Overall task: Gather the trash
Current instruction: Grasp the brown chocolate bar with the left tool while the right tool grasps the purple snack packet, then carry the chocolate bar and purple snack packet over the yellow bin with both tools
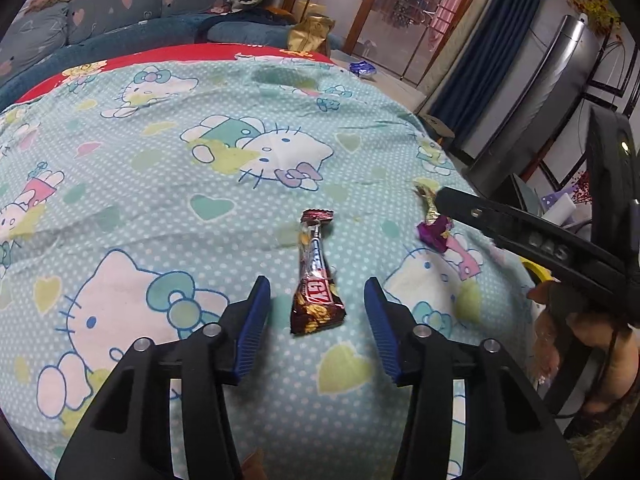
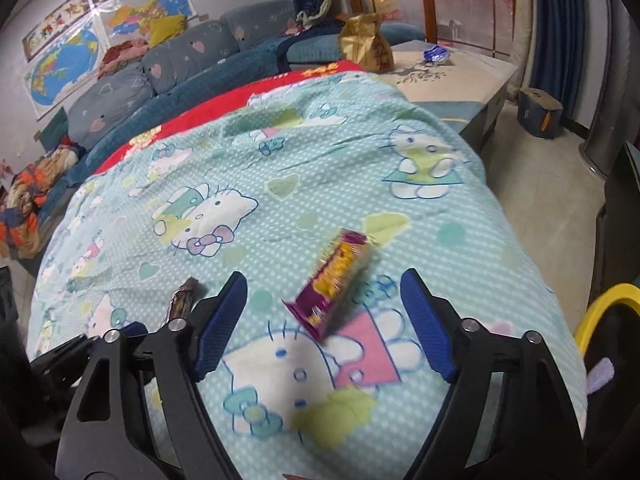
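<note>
Lower centre: left gripper (image 1: 317,312) parted, straddling brown wrapper (image 1: 317,280) for the pinch, untouched. Right gripper (image 2: 323,320) parted too, lined up on purple wrapper (image 2: 334,280).

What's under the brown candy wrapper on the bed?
The brown candy wrapper lies flat on the cat-print blanket, between the open left gripper's fingers. Only blanket shows around it. Whatever is beneath the blanket is covered and cannot be seen.
</note>
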Demonstrator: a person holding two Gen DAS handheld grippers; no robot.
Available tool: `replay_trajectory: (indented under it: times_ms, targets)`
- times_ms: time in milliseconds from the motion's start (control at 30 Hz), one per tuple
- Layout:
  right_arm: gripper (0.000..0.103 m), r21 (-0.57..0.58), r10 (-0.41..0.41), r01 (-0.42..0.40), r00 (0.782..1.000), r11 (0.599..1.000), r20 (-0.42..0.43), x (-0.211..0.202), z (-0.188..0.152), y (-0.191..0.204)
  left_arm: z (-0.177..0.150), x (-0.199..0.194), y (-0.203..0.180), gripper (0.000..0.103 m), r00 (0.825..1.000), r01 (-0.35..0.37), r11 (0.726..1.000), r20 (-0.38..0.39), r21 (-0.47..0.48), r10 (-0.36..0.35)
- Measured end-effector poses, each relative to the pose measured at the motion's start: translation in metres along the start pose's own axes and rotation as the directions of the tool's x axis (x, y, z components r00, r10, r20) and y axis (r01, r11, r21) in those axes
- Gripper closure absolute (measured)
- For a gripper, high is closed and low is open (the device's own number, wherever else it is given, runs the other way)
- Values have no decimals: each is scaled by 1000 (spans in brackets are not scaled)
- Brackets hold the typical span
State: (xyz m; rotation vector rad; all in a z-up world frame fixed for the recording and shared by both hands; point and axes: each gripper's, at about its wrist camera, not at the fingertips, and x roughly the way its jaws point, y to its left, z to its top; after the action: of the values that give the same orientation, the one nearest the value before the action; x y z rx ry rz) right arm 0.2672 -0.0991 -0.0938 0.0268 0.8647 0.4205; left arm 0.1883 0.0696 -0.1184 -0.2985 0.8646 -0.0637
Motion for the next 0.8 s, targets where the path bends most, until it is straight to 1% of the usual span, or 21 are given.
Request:
replay_trajectory:
  times_ms: [67,133,167,200,233,300,567,800]
  targets:
    - [42,1,-5,5,1000,1000,-30,12,1,1,0,6,1,59,1000,-5,1000,-11,0,5]
    - [63,11,5,-5,999,1000,-49,19,0,1,-1,13,5,63,1000,-14,1000,-22,-6,14]
    - [70,12,11,-10,998,1000,-56,20,-1,1,-1,15,6,66,1000,-17,1000,-21,-7,16]
    - [83,11,19,-18,998,1000,-66,22,-4,0,-2,15,6,68,1000,-17,1000,-17,-5,17]
    - [85,6,23,-23,997,1000,-68,22,-7,0,-2,16,7,69,1000,-18,1000,-16,-6,17]
    - [86,-4,28,-29,998,1000,-63,20,-13,-1,-2,16,8,76,1000,-24,1000,-17,-5,24]
    - [87,-41,44,-46,998,998,-33,-4,-33,-3,-4,11,11,77,1000,4,1000,-10,-14,-4]
    - [87,-47,62,-63,998,997,-22,-27,-47,-6,-7,-6,7,77,999,37,999,10,-30,-36]
